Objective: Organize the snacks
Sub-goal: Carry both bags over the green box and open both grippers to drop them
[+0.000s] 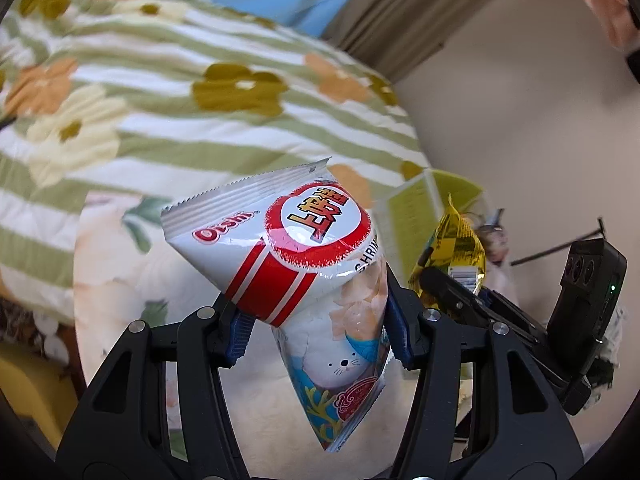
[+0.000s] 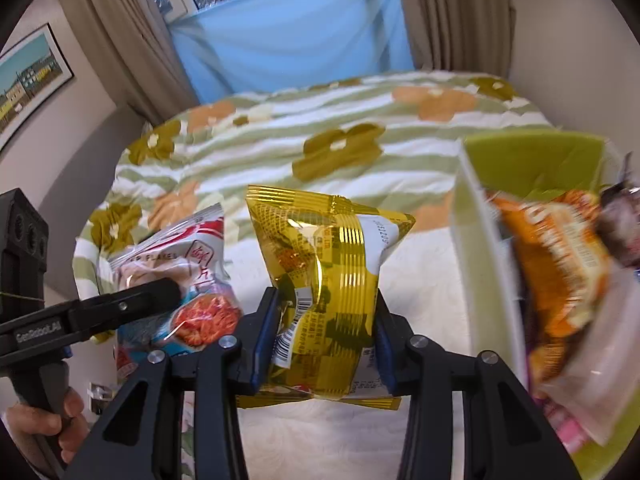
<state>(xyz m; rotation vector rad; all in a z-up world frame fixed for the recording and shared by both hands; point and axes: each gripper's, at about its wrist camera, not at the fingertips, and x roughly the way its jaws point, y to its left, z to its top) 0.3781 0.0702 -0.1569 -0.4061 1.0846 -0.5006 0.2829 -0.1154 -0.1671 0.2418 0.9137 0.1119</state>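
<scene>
My left gripper [image 1: 316, 320] is shut on a white and red shrimp-flake bag [image 1: 296, 248], which hangs tilted above the bed. In the right wrist view that same bag [image 2: 192, 280] shows at the left, pinched by the left gripper's black fingers [image 2: 156, 292]. My right gripper [image 2: 324, 340] is shut on a shiny gold snack bag [image 2: 320, 264], its blue pads pressing both sides. The gold bag [image 1: 460, 240] also appears at the right of the left wrist view. Both bags are off the bed.
A green-lined box [image 2: 532, 160] stands at the right with an orange snack bag [image 2: 560, 264] and other packets inside. A floral striped quilt [image 2: 320, 148] covers the bed. Curtains [image 2: 120, 40] and a blue window panel lie beyond. A hand [image 2: 52, 428] grips the left handle.
</scene>
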